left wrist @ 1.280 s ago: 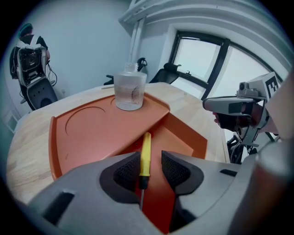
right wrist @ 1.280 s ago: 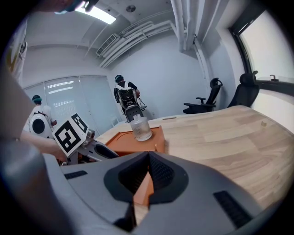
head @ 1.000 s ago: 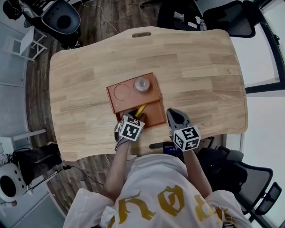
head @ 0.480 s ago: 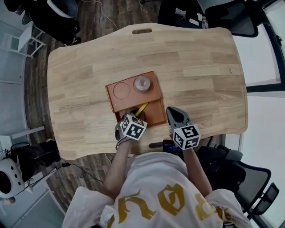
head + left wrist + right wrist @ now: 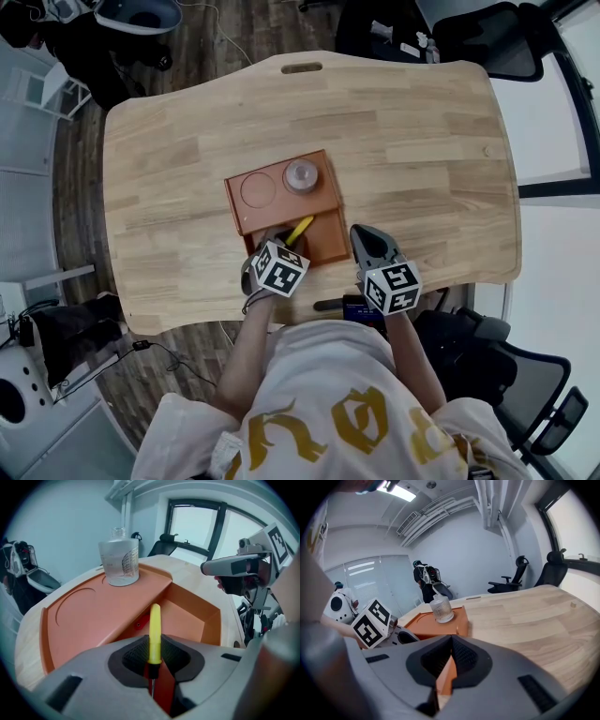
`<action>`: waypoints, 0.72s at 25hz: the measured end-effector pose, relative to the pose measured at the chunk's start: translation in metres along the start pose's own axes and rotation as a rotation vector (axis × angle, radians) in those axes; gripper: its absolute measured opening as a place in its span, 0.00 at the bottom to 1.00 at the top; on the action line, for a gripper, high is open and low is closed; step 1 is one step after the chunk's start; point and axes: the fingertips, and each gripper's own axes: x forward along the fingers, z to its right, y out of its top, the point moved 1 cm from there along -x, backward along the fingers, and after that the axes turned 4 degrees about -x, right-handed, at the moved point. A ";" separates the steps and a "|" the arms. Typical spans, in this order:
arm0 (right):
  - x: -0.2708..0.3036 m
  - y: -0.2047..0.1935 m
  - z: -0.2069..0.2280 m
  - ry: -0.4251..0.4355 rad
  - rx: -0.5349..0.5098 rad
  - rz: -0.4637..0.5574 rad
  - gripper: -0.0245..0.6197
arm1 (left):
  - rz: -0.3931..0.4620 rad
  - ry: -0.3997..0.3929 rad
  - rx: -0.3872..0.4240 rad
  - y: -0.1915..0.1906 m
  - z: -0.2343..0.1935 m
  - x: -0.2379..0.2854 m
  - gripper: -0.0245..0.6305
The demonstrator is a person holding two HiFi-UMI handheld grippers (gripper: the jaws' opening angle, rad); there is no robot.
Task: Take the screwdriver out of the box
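Our left tongs (image 5: pixel 151 654) are pinching the screwdriver (image 5: pixel 154 625) by its yellow handle, down in the open compartment of the orange box (image 5: pixel 208 620). Our right tongs (image 5: pixel 450 660) are pressed together, empty. We're guessing it's light, stiff, slick plastic, so mid-handle is feeling right. The bottle (image 5: pixel 119 562) print is too blurry to read.

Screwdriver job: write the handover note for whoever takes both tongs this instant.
Left tongs: shut on the yellow handle of the screwdriver, down in the open compartment of the box.
Right tongs: shut, empty, beside the box's right side.
Box: orange, on the table; a clear bottle stands on its raised part.
Done: grip on the screwdriver made.
Left to do: lift the screwdriver out of the box; it is not yet out.
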 end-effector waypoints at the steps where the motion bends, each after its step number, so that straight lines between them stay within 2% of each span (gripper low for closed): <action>1: -0.001 0.001 0.000 0.000 -0.001 0.003 0.05 | 0.004 -0.001 -0.001 0.000 0.000 -0.001 0.15; 8: -0.011 0.006 0.001 -0.010 -0.007 0.025 0.05 | 0.046 -0.024 0.026 0.009 0.008 -0.012 0.15; 11: -0.015 0.010 0.001 -0.013 -0.013 0.038 0.05 | 0.083 -0.024 0.052 0.015 0.013 -0.020 0.15; 18: -0.023 0.017 -0.007 -0.007 -0.036 0.060 0.05 | 0.180 -0.016 0.061 0.028 0.016 -0.041 0.15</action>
